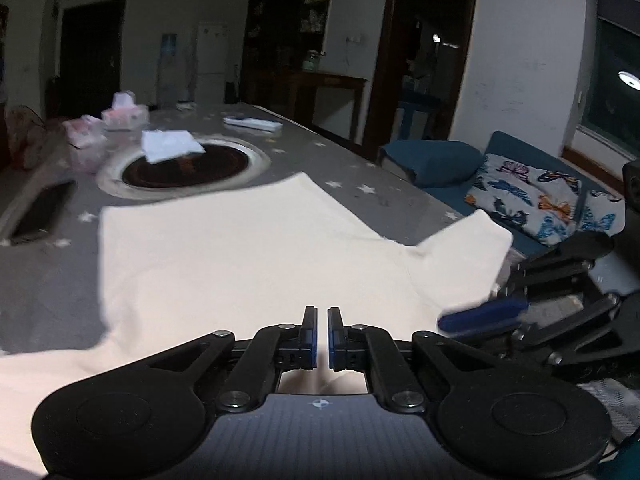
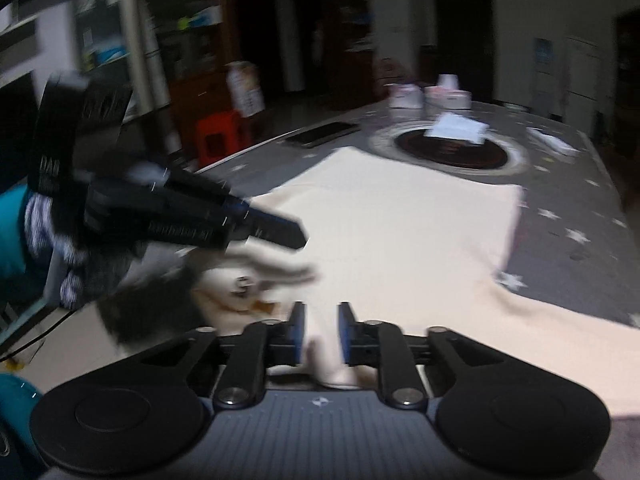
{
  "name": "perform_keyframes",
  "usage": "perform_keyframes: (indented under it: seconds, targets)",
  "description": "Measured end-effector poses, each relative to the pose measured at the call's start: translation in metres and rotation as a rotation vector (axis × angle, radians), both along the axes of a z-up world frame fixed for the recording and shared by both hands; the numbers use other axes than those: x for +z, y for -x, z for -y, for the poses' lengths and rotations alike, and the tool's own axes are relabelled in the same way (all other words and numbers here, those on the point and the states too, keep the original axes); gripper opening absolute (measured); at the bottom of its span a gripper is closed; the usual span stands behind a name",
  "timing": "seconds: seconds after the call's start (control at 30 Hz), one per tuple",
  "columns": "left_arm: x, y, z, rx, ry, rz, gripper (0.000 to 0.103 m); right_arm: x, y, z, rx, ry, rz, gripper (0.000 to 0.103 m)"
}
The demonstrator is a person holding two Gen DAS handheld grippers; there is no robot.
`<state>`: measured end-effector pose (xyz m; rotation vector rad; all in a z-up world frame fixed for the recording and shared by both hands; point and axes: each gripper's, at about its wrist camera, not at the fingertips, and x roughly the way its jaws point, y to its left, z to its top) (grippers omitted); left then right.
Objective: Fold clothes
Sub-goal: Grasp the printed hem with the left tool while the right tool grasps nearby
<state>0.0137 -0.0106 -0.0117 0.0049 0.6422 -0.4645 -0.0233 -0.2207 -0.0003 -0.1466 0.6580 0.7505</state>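
Garment: my cream-coloured cotton top [image 1: 248,248] is lying spread flat on the grey star-print tablecloth [image 1: 360,160], the hem end pointing away from me. One short sleeve [image 1: 460,248] sticks out over the table edge on the right side of the left-wrist view.

Left tongs: the left gripper [image 1: 322,334] has its jaws pretty much together, just a thin slit between the blue pads. It sits over the near edge of the top with cloth showing in that slit, but honestly I can't tell if it's actually pinched.

Right tongs: the right gripper [image 2: 321,334] has its jaws a little apart, and a bunched ridge of the cream cloth runs up between them. The frame's smeared, so no idea if the pads are pressing on it.

Each other: the two grippers are near one another at the near end of the top; each shows up blurry in the other's camera.

Table stuff: round dark inset with a pale ring [image 1: 184,168] beyond the top, a white folded cloth [image 1: 170,145] lying on it, pink tissue packs [image 1: 120,114] further back, and a dark flat phone-like slab [image 1: 40,212] by the left edge.

Off the table: blue sofa with a butterfly-print cushion [image 1: 532,196] to the right.
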Motion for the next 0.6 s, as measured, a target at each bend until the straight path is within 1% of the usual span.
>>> perform_keyframes:
  seconds: [0.1,0.17,0.27,0.3,0.37,0.5,0.57,0.6]
  targets:
    - [-0.010,-0.003,0.016,-0.034,0.003,-0.023,0.007,0.001,-0.006,0.022,-0.107,-0.007,0.009,0.027]
    - [-0.014,0.000,0.025,-0.062,-0.005,-0.029,0.008,-0.002,-0.014,0.042,-0.211,-0.005,0.010,0.028]
    - [-0.018,0.004,0.035,-0.096,-0.017,-0.032,0.012,-0.008,-0.024,0.071,-0.327,0.004,0.006,0.028]
    - [-0.019,0.005,0.037,-0.102,-0.020,-0.033,0.012,-0.010,-0.029,0.079,-0.361,0.011,0.004,0.030]
    - [-0.021,0.007,0.039,-0.103,-0.023,-0.041,0.013,-0.014,-0.037,0.095,-0.420,0.022,-0.002,0.032]
    - [-0.023,0.009,0.039,-0.100,-0.027,-0.050,0.015,-0.025,-0.050,0.128,-0.545,0.053,-0.019,0.032]
    - [-0.023,0.009,0.039,-0.098,-0.029,-0.049,0.020,-0.029,-0.053,0.144,-0.605,0.054,-0.026,0.033]
    - [-0.023,0.009,0.039,-0.097,-0.030,-0.049,0.020,-0.031,-0.054,0.151,-0.633,0.049,-0.028,0.034]
